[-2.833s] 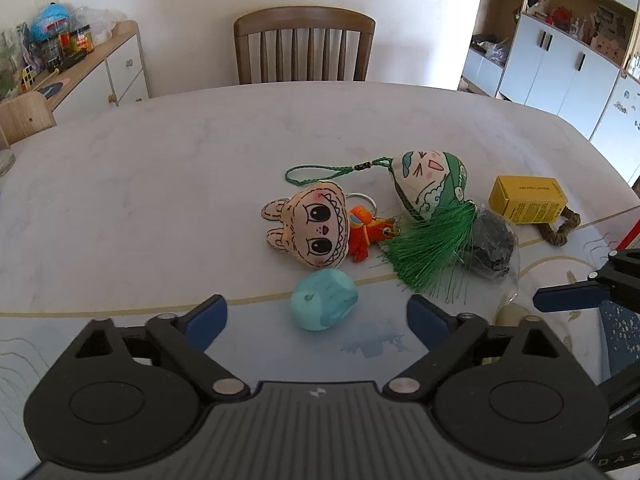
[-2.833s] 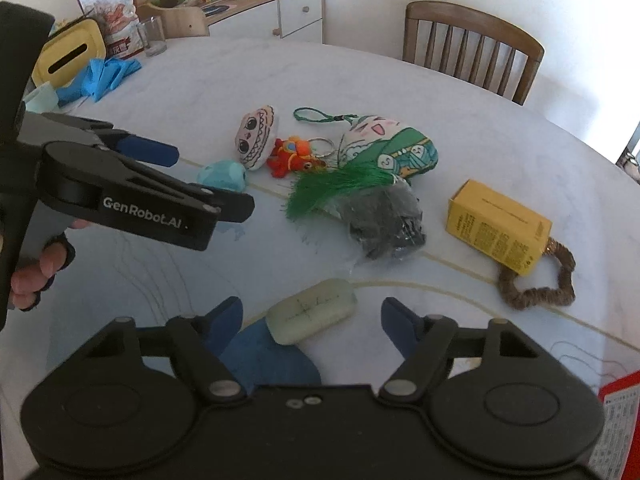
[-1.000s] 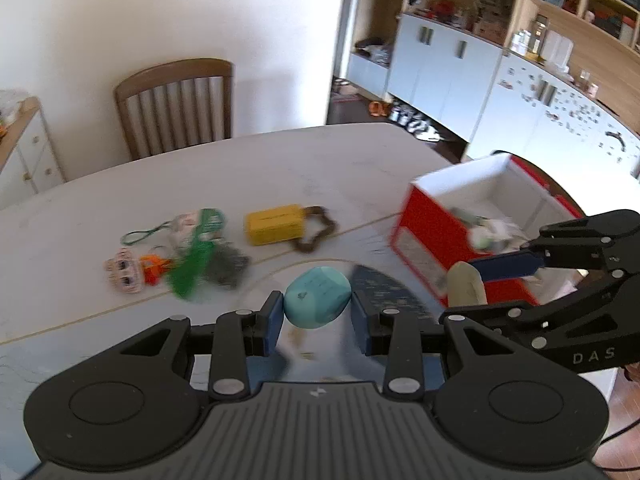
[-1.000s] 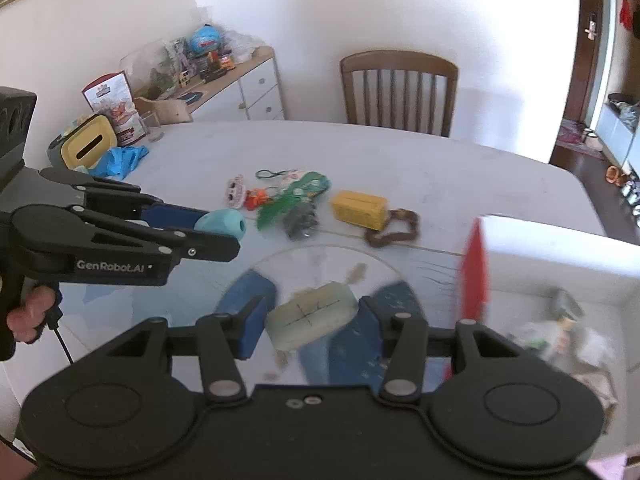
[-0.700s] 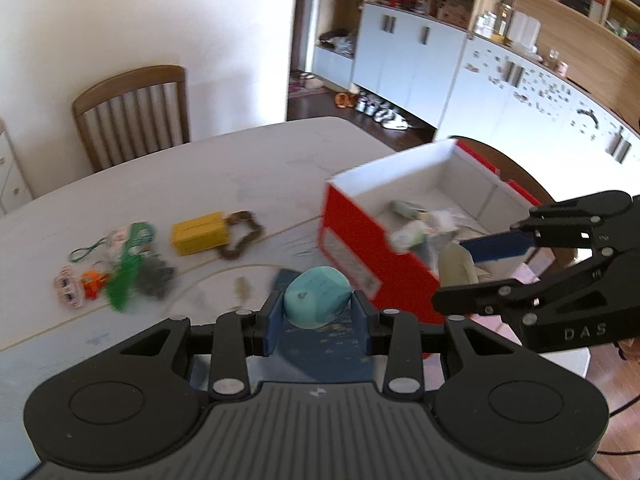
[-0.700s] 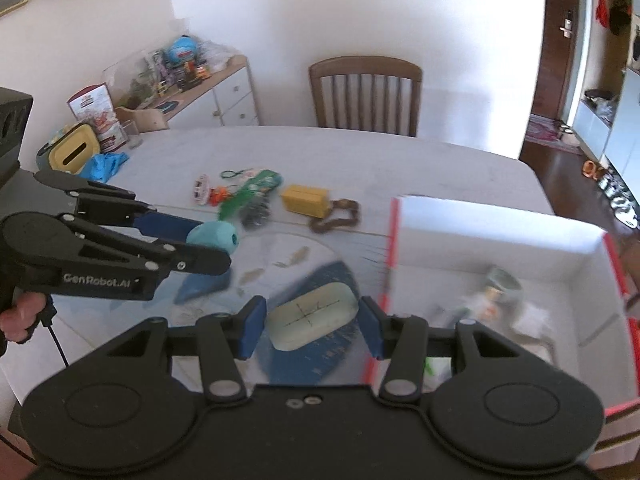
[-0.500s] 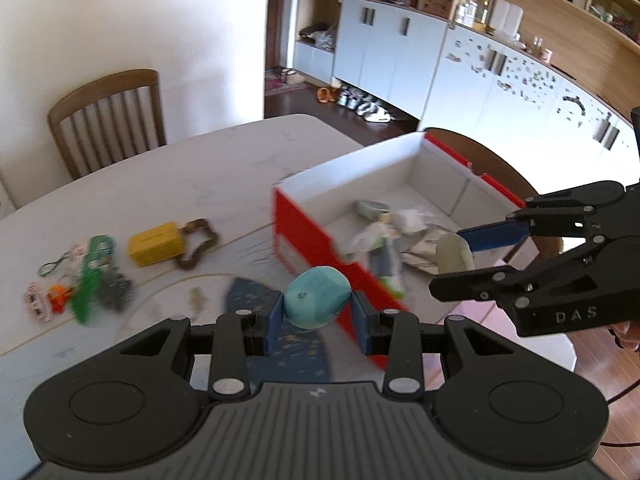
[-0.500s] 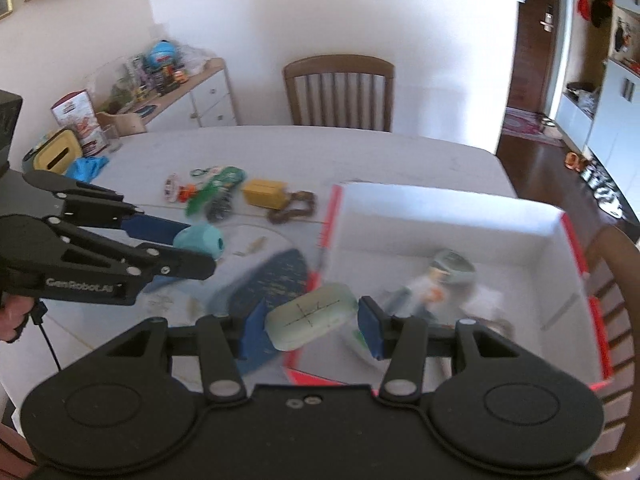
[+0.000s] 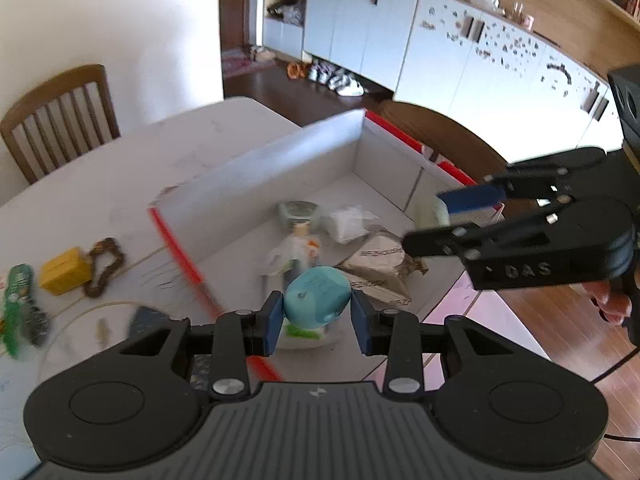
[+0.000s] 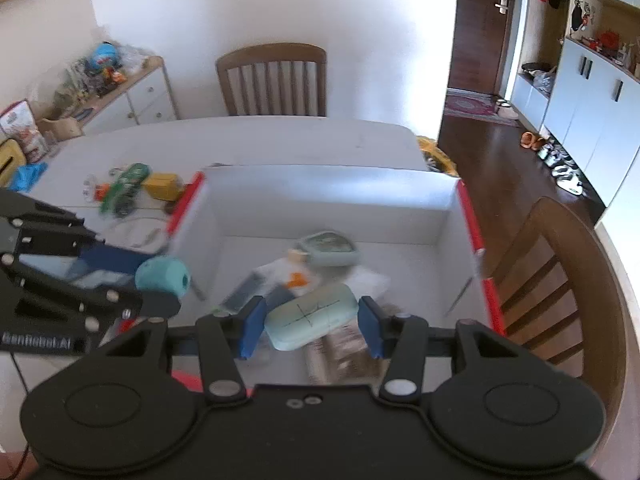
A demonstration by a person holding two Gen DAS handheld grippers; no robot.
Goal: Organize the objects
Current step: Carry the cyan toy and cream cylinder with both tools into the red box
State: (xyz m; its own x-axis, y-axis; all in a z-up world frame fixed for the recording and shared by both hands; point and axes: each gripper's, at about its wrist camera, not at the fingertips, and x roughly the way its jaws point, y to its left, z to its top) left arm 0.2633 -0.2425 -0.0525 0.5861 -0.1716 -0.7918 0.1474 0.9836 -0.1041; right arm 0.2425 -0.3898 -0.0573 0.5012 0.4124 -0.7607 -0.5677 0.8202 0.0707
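Note:
My left gripper (image 9: 317, 322) is shut on a teal egg-shaped toy (image 9: 316, 300) and holds it above the near part of a red-and-white box (image 9: 264, 172). The toy also shows in the right wrist view (image 10: 162, 276). My right gripper (image 10: 310, 324) is shut on a pale green oblong case (image 10: 310, 316) and holds it over the same box (image 10: 332, 188). In the left wrist view the right gripper (image 9: 452, 216) hangs over the box's right side with the case (image 9: 430, 210) in it. Several small items lie inside the box.
On the table left of the box lie a yellow box (image 9: 64, 270), a brown braided ring (image 9: 102, 266) and green plush charms (image 10: 128, 184). A wooden chair (image 10: 560, 292) stands right of the box, another chair (image 10: 272, 80) at the far side. A sideboard (image 10: 116, 96) stands back left.
Both grippers have carried their objects from the table to the right, and now they hang over the open box. The loose items on the table have stayed behind at the left.

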